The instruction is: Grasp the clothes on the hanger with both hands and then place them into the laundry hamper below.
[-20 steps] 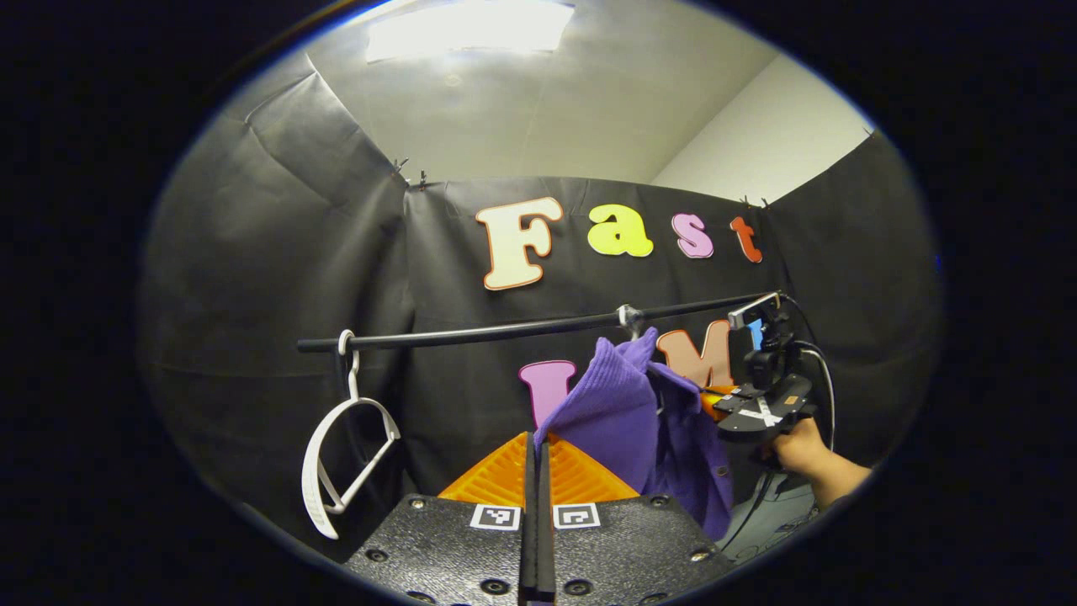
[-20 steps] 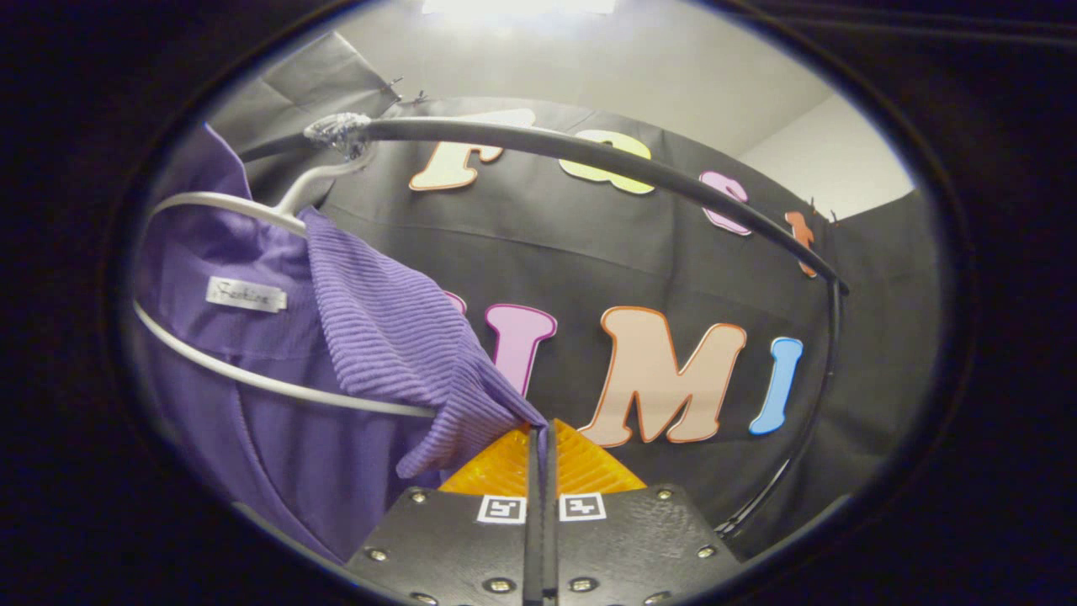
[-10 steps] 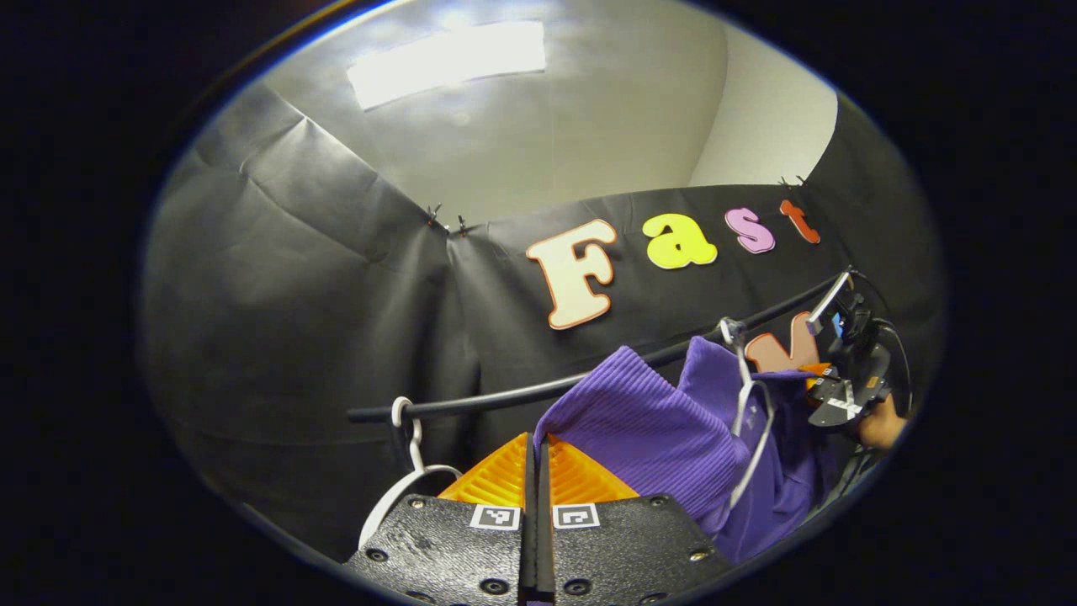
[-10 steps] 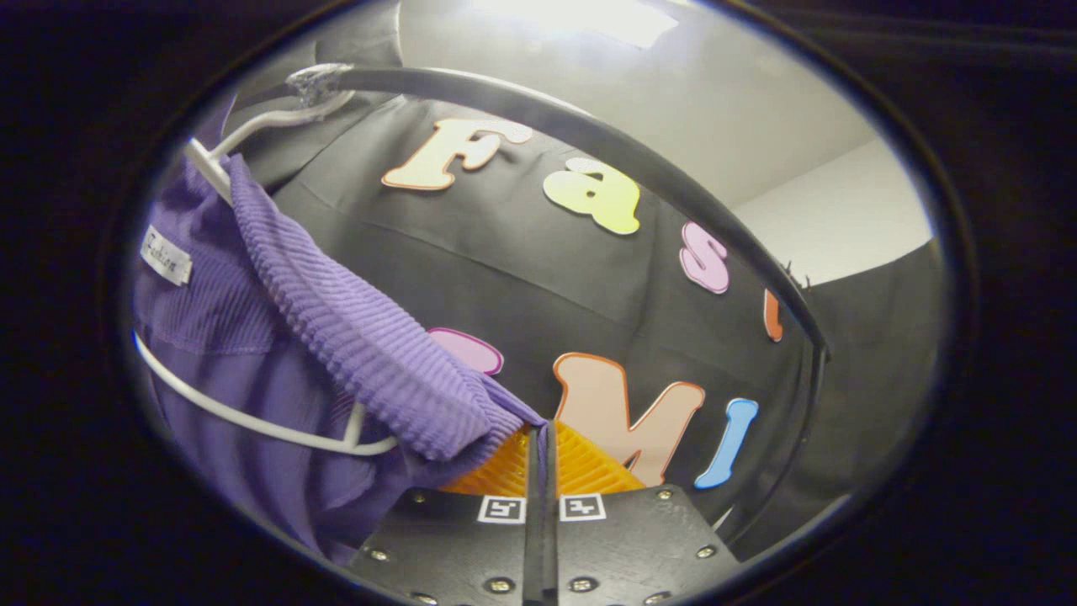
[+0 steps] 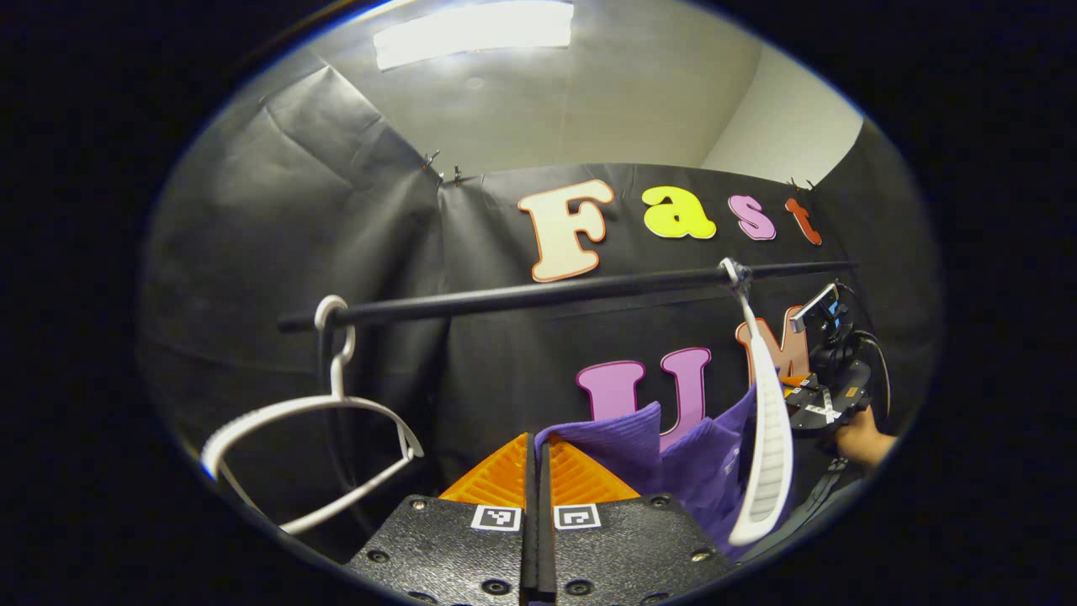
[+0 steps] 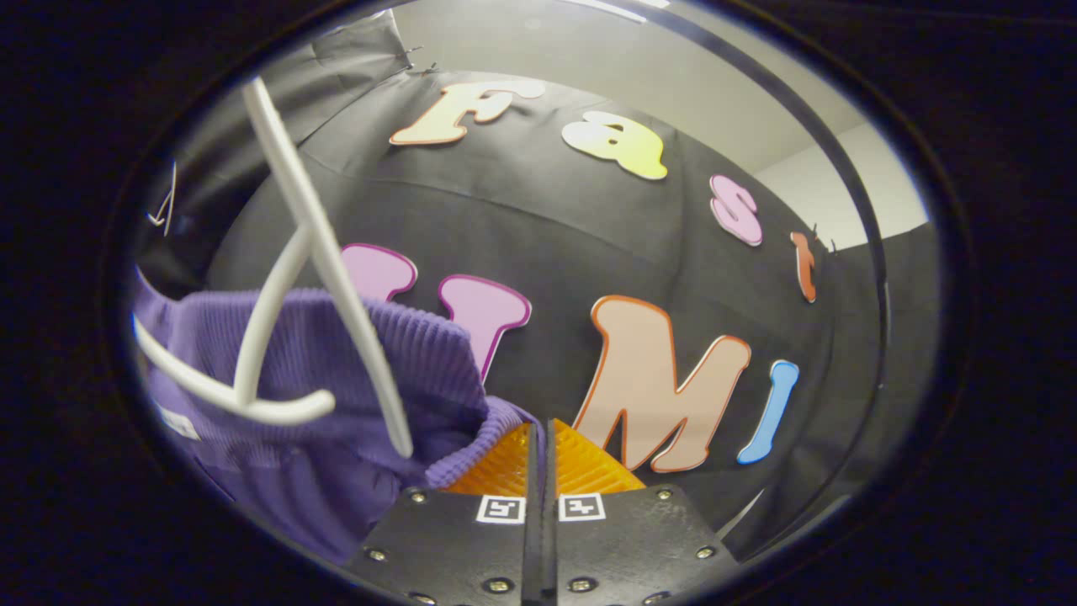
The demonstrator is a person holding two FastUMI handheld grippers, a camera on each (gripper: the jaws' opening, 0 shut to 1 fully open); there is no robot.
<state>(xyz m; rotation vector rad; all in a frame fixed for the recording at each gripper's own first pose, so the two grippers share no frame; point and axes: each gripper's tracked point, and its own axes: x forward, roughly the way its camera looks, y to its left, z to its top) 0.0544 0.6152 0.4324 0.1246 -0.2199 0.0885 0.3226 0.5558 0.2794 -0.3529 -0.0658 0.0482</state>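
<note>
Between both claws' pads: purple garment (image 5: 673,459) | left claw (image 5: 538,450) clamped on it | right claw (image 6: 538,438) clamped on it | below white hanger (image 5: 766,421)

A ceiling light panel (image 5: 474,32) glares white above my left claw's view, washing out the ceiling around it. The booth below stays dim, its black cloth catching soft grey sheen. Fisheye bending curves the black rail (image 5: 538,295) and, in my right claw's view, the white hanger (image 6: 324,261), which looks slightly blurred. Edges darken.
</note>
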